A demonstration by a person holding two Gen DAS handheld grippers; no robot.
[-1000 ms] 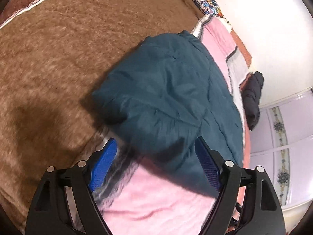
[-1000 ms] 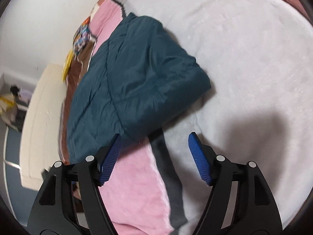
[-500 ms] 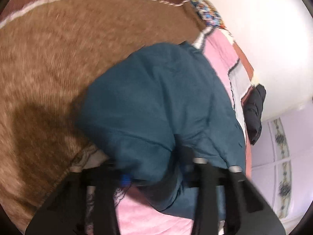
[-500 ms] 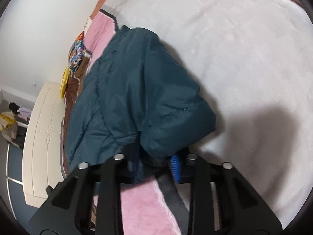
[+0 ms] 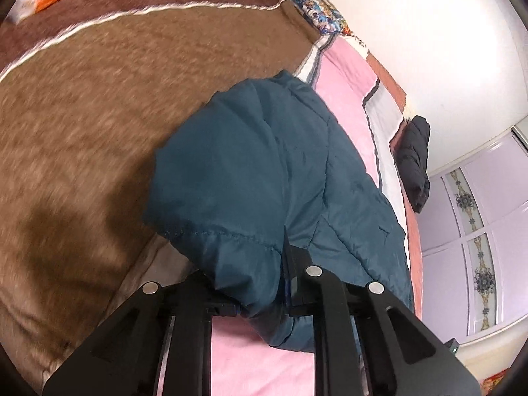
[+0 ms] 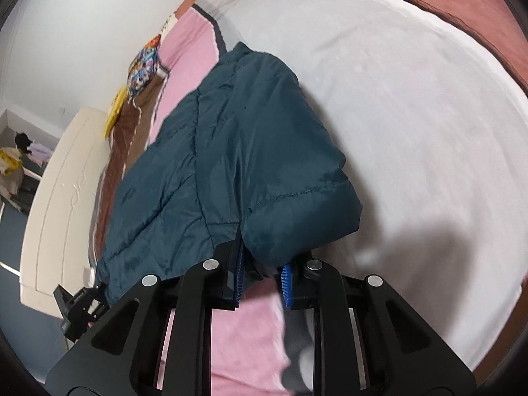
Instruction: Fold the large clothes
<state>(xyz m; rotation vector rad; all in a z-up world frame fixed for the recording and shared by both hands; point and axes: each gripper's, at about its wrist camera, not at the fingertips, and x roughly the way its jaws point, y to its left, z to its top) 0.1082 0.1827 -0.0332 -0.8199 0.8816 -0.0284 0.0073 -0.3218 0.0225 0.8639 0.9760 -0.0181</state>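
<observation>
My left wrist camera looks steeply down, close over the teal jacket (image 5: 250,178); my right does likewise from its opposite end, I think. Both share jacket (image 6: 231,165) and pink blanket (image 5: 343,99).

The jacket (image 5: 264,171) lies on the bed cover (image 5: 82,132), between two grippers that hold its near corners. A dark garment (image 5: 414,161) lies behind it, beside the wall (image 5: 429,33).
</observation>
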